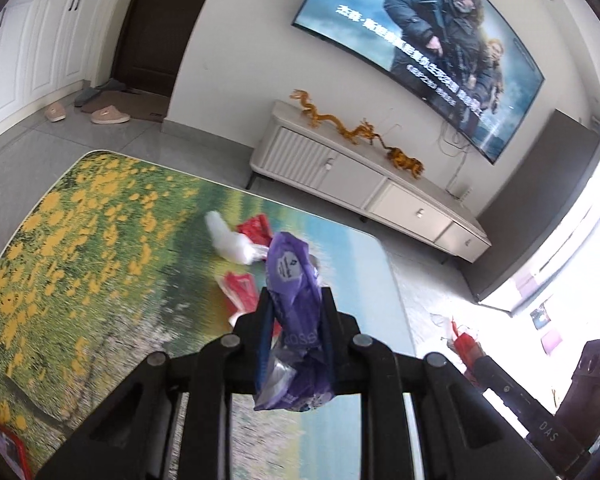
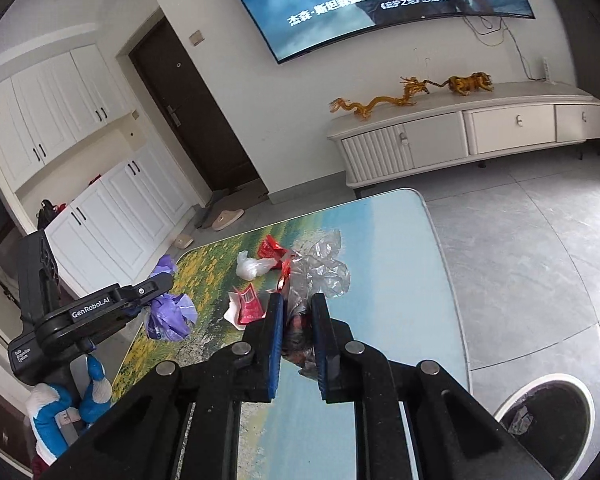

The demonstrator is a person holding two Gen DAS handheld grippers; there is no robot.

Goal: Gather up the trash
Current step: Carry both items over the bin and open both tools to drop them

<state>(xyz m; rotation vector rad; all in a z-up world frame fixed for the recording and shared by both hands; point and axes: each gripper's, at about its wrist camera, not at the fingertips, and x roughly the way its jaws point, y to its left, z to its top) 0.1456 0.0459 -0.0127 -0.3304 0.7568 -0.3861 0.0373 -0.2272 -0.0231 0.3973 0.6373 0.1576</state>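
A: Above the near part of the flower-print table (image 1: 80,240), what has the left gripper (image 1: 296,300) got?

B: Its jaws are nearly closed on a crumpled purple wrapper (image 1: 290,280), which stands up between the fingers and hangs out below them. From the right wrist view the same gripper sits at the left edge of the table, the wrapper bunched at its tips.

A: And the right gripper (image 2: 296,312)?

B: Jaws narrowed around a clear crinkled plastic bag (image 2: 320,268), with a bit of red-printed wrapper caught in it. The bag rises out past the fingertips.

A: What lies loose on the table?

B: A white plastic wad (image 2: 252,267) towards the far side, a red wrapper (image 2: 270,250) just beside it, touching or nearly so. Nearer, a red-and-white packet (image 2: 246,306) lies just left of the right gripper's fingers.

A: Any bin?

B: A round white-rimmed bin (image 2: 548,416) stands on the grey floor, near right, apart from the table, with a scrap inside.
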